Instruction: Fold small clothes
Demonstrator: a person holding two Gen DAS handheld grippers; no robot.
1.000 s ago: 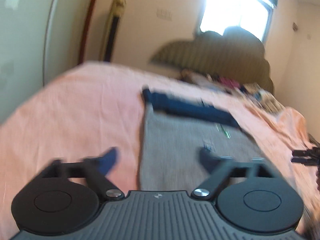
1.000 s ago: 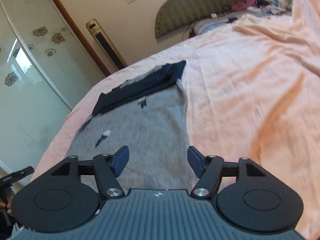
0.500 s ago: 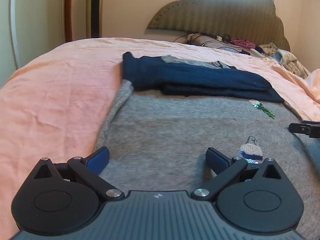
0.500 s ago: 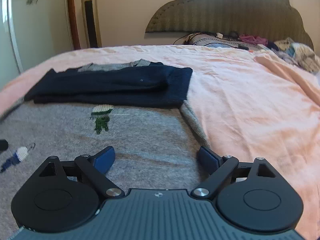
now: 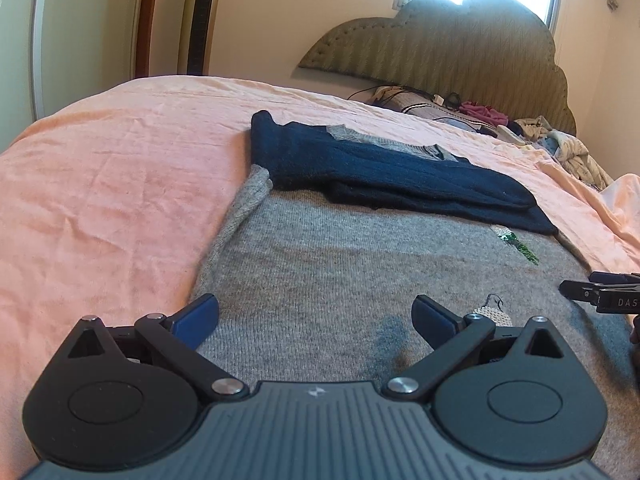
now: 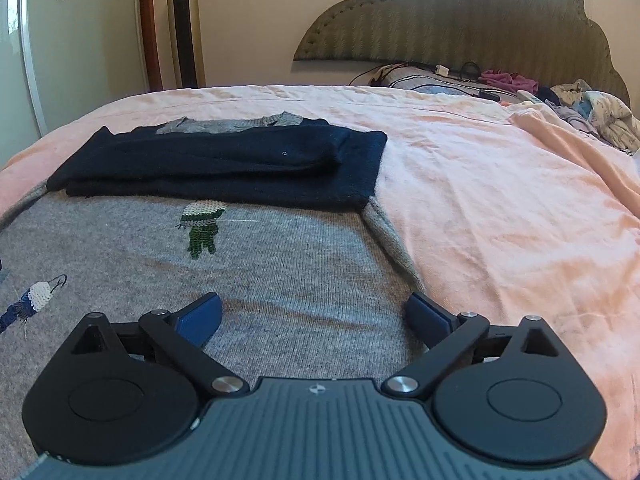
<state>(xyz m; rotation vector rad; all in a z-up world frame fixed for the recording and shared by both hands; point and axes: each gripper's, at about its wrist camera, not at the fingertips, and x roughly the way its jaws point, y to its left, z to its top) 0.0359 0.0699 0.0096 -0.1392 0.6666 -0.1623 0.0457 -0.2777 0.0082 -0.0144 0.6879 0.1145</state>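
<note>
While both claws hang over the near hem, nothing is gripped yet. Entries follow.

Item one: grey sweater (image 5: 360,264), knit, embroidered figures, lying flat on the bed (image 5: 120,168) with its navy sleeves (image 5: 380,176) already folded across the chest at the far end.

Item two: left claw (image 5: 316,316), spread wide, over the sweater's near left corner; its left pad sits at the garment's side edge, the right pad over grey knit.

Item three: right claw (image 6: 314,314), spread wide, its jaws having just been opening, only flat knit beneath the gap; its right pad is at the sweater's right edge, beside the pink sheet.

Risks, as judged: a pinch taken this close to the edge may catch the sheet along with the knit, or only the top layer, so the fold would drag or sag. Uneven lift between the two claws would skew the hem, and a hasty carry forward could disturb the folded sleeves.
</note>
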